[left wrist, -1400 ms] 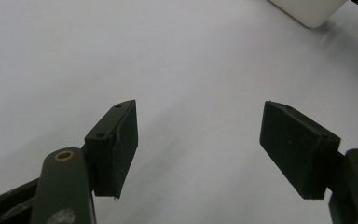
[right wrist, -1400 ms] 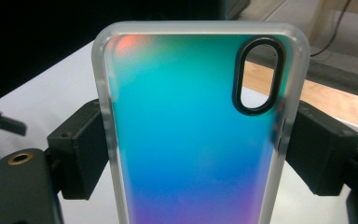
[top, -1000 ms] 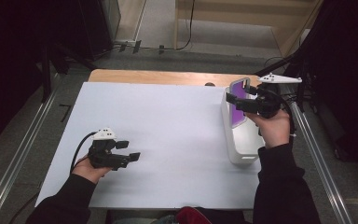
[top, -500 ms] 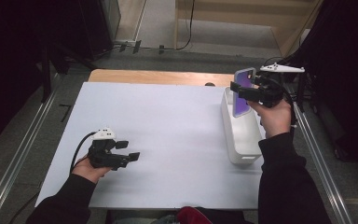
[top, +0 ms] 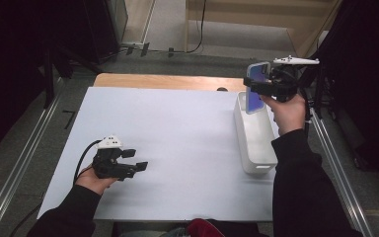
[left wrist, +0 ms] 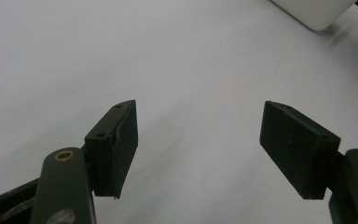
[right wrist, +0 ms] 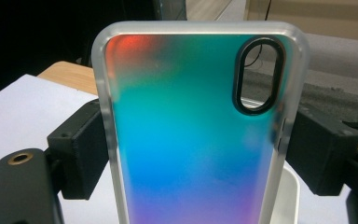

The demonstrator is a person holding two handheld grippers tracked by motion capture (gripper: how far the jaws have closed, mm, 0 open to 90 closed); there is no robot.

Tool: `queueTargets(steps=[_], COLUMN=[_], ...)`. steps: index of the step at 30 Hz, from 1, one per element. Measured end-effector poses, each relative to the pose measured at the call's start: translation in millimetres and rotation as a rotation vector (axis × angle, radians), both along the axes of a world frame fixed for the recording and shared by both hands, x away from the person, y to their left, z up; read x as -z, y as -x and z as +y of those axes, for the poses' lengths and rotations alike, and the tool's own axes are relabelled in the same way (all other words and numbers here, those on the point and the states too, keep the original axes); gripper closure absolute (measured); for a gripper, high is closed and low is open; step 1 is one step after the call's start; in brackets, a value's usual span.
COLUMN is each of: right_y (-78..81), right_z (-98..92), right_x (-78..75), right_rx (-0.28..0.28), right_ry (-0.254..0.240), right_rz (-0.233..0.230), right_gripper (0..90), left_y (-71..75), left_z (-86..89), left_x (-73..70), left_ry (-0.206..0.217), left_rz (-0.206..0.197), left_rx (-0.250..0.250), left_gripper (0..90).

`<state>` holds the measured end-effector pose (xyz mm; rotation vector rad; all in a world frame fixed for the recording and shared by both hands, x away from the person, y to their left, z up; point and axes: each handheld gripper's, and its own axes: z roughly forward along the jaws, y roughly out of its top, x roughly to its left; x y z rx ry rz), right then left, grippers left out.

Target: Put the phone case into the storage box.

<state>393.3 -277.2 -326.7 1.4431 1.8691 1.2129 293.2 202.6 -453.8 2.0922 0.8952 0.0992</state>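
Note:
A phone case (top: 255, 88) with a frosted rim and a back shading from red through teal to purple stands upright in my right gripper (top: 262, 90), which is shut on its two long edges. In the right gripper view the phone case (right wrist: 193, 135) has a black oval camera cutout at its upper right, and both pads press its sides. The case hangs above the far end of a white rectangular bin (top: 253, 140) at the table's right. My left gripper (top: 135, 160) rests low over the white table sheet (top: 177, 133) at the near left, jaws open with bare sheet between them (left wrist: 198, 149).
A wooden table edge (top: 168, 81) shows beyond the white sheet. Metal rails (top: 24, 158) run along both sides of the table. A corner of the white bin (left wrist: 314, 11) appears at the top right of the left gripper view. A cable trails from the left gripper.
My right gripper has lifted the phone case up out of the bin and carried it toward the far end. The left gripper has stayed in place.

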Motion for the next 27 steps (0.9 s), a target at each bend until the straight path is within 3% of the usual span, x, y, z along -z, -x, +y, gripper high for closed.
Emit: queueTargets(steps=[11, 18, 27], right_y=[-25.5, -38.2, -52.0], right_z=[-12.5, -11.9, -8.3], right_x=[-0.3, 3.3, 11.8], right_rx=[0.059, 0.08, 0.114], right_ry=[-0.018, 0.006, -0.002], right_rz=[0.01, 0.02, 0.025], right_gripper=[14.6, 14.6, 14.6], left_y=[-0.8, -1.3, -1.6], left_z=[0.8, 1.4, 2.1], left_x=[0.9, 1.2, 1.2], left_ry=[-0.002, 0.001, 0.002], left_rz=[0.008, 0.014, 0.016], left_rx=[0.003, 0.006, 0.002], left_gripper=[27.6, 27.6, 27.6])
